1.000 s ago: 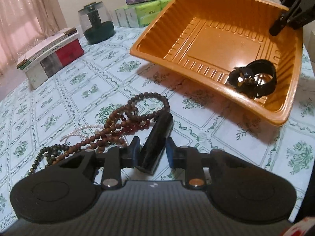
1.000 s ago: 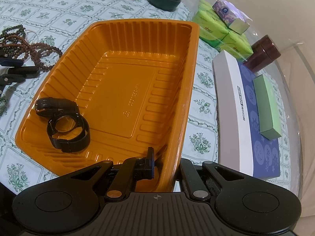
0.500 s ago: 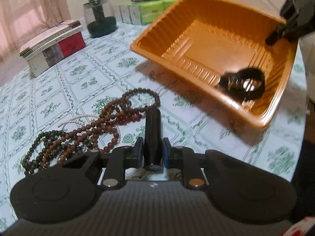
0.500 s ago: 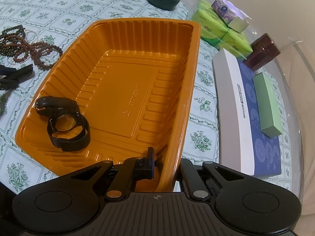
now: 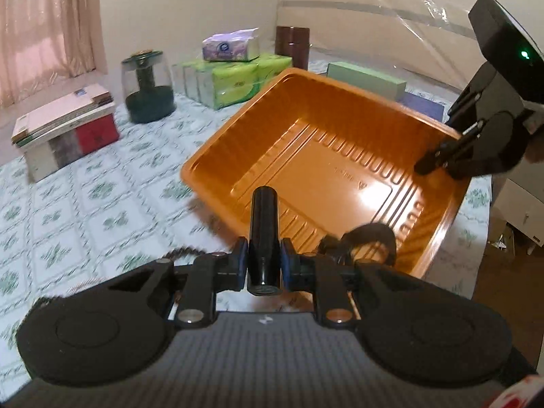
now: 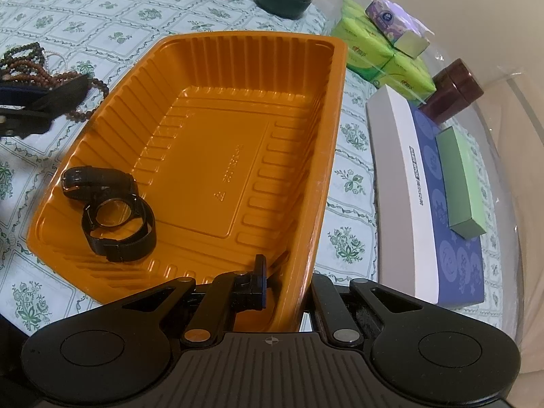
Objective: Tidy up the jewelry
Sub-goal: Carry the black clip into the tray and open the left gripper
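left tool (image 5: 264, 265): matte black, with two round disc-shaped side housings, a grey ribbed plate between them, blue pads on the fingers (image 5: 240, 262) and silver screws on the finger arms.
right tool (image 6: 282, 287): the same black build, ribbed dark plate with a small crosshair mark, brass and silver screws; from outside, a green light glows on its block.

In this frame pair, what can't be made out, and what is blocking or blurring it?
- Bead strings: left wrist view shows only a blurred dark edge behind the left gripper; in the right wrist view the picture edge cuts them.
- Watches: left wrist view, mostly hidden behind the gripper fingers.
- Black tube: what it is stays unclear; right wrist view shows it blurred.
- Right gripper: its outer finger is hidden behind the orange tray wall.
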The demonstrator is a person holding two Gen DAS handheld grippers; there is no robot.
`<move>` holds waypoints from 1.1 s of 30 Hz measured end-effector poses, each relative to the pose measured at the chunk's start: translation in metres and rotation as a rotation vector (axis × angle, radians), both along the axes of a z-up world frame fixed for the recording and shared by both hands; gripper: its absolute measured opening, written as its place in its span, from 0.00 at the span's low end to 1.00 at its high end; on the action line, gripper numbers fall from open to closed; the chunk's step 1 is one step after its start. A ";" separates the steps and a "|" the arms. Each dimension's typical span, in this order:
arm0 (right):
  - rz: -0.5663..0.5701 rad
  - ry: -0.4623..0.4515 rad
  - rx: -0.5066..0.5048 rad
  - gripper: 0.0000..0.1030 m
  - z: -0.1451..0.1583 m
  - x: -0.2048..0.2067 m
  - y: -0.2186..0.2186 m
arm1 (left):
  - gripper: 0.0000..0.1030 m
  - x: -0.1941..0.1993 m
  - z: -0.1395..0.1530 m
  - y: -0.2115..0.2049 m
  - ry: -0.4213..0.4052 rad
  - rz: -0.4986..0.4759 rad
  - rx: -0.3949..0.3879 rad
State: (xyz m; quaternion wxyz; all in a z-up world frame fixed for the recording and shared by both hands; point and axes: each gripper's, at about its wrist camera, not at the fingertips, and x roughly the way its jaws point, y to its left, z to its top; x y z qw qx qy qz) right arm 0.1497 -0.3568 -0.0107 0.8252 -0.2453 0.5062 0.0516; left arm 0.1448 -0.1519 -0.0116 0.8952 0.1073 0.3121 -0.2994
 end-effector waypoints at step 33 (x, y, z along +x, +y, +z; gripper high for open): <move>0.000 -0.001 0.005 0.05 -0.001 -0.001 -0.001 | 0.27 -0.043 -0.020 0.104 -0.039 0.324 0.035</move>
